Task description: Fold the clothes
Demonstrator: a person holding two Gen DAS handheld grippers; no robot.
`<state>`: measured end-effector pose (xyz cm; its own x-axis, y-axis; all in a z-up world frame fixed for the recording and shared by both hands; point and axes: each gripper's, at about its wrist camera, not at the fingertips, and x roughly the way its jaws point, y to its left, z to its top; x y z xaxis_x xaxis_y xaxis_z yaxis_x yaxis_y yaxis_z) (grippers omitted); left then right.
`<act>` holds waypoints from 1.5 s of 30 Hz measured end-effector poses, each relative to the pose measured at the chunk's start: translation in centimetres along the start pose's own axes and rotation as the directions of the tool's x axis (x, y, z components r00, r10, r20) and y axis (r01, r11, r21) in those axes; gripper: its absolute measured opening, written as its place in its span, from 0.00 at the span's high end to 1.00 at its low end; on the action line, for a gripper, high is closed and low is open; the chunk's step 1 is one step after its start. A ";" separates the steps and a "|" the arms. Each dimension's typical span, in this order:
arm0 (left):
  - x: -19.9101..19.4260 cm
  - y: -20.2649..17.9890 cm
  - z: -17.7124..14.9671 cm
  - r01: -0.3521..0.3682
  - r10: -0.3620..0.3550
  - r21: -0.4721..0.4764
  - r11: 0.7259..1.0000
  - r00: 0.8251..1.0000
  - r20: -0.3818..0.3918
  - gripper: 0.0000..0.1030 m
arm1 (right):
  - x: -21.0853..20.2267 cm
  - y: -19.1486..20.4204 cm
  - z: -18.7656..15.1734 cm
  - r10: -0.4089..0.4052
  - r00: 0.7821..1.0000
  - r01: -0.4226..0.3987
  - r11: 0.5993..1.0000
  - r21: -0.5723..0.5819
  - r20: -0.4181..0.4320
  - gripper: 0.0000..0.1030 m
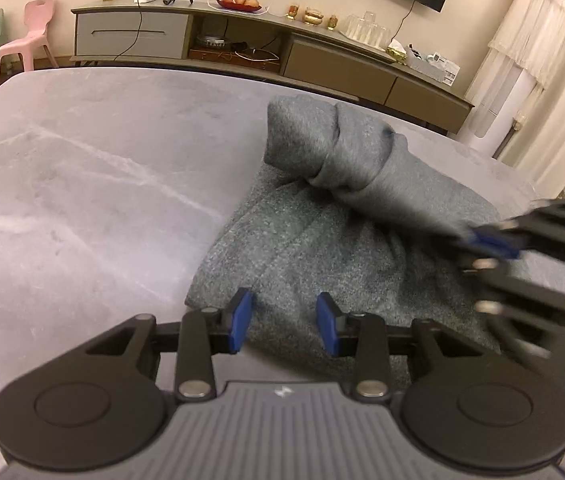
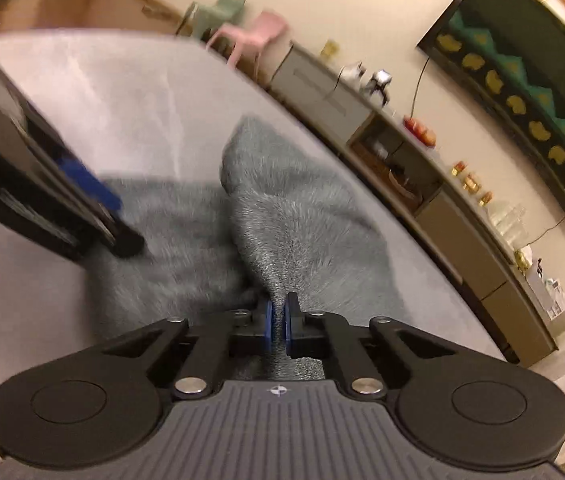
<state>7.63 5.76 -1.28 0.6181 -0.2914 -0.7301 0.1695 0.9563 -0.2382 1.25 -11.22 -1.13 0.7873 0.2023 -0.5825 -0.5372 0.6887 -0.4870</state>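
A grey knit garment lies on the pale marbled table, partly folded. A bunched fold of it rises toward the right. My left gripper hovers over the garment's near edge, open, its blue pads apart with flat cloth below them. My right gripper comes in blurred from the right edge and pinches the raised fold. In the right wrist view, my right gripper is shut on a ridge of the garment. The left gripper shows blurred at the left of that view, over the cloth.
A long low sideboard with a fruit plate, glasses and small items runs along the far wall. A pink chair and a green one stand at the far left. A white fringed cover hangs at the right. Bare table stretches to the left.
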 end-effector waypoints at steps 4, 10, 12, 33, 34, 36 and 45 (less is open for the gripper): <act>-0.2 0.3 0.0 0.009 -0.009 -0.017 1.000 1.000 -0.002 0.66 | -5.8 2.5 -0.7 0.029 0.998 -0.029 1.000 -0.011 0.052 0.96; -2.4 2.4 0.3 -0.036 0.038 -0.105 0.994 0.999 0.021 0.70 | -6.1 6.7 -5.2 0.039 0.999 -0.039 0.998 -0.044 -0.017 0.96; -4.5 3.1 0.8 -0.065 0.075 -0.134 0.989 0.994 0.076 0.70 | -6.5 7.2 -5.5 0.024 1.000 -0.024 0.998 -0.056 -0.013 0.96; -3.0 -0.3 -0.7 0.120 -0.121 0.087 0.989 0.993 0.004 0.70 | -7.1 6.5 -6.5 0.005 0.999 -0.002 0.998 -0.064 0.047 0.91; -2.9 -0.3 -0.7 0.137 -0.138 0.085 0.987 0.990 0.002 0.70 | -7.2 6.3 -6.6 0.005 0.999 -0.002 0.998 -0.059 0.049 0.91; -2.6 -0.3 -0.7 0.162 -0.162 0.085 0.983 0.987 -0.009 0.70 | -7.3 6.2 -6.8 0.007 0.999 -0.004 0.999 -0.050 0.051 0.91; -5.2 2.1 1.0 0.160 -0.164 0.047 0.986 0.983 0.081 0.97 | -7.2 5.0 -7.5 0.032 0.999 -0.032 0.999 -0.007 0.027 0.91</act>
<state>5.55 9.31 2.67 0.6421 -0.4413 -0.6268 0.3023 0.8972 -0.3219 -9.37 -14.44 -4.21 0.7774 0.2430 -0.5802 -0.5643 0.6770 -0.4725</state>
